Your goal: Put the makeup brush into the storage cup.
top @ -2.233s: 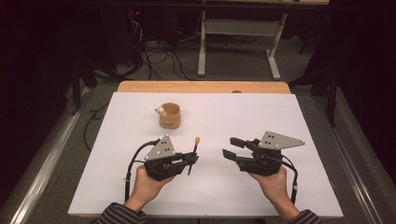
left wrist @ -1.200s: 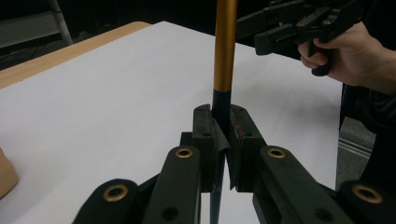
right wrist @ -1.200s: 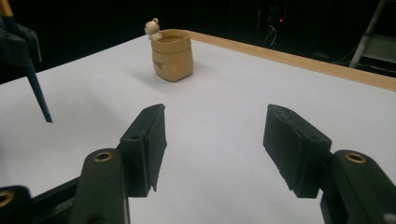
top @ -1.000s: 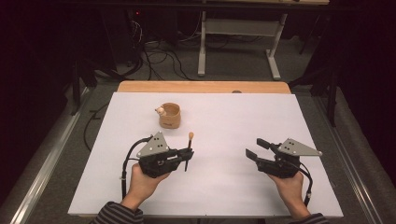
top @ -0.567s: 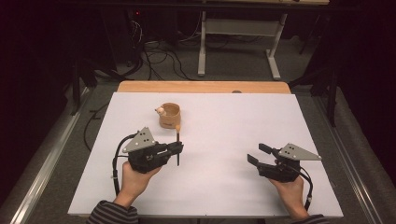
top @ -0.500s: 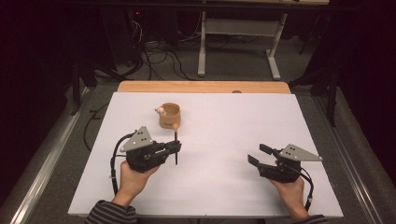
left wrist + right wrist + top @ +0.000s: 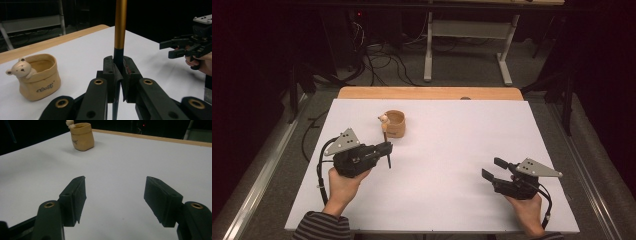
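The pen, gold in its upper barrel and dark lower down, stands upright between the jaws of our left gripper, which are clamped tight on its dark part. In the high view the pen rises just in front of the bear cup, its upper end overlapping the cup's near side (whether they touch we cannot tell). The cup, a tan pot with a small bear figure at its rim, stands on the white table toward the far edge; in the left gripper view the bear cup sits to the left of the jaws. Our right gripper rests low over the near right part of the table, well apart from the cup, with its jaws spread wide and nothing between them; in its own view the right gripper faces bare white surface.
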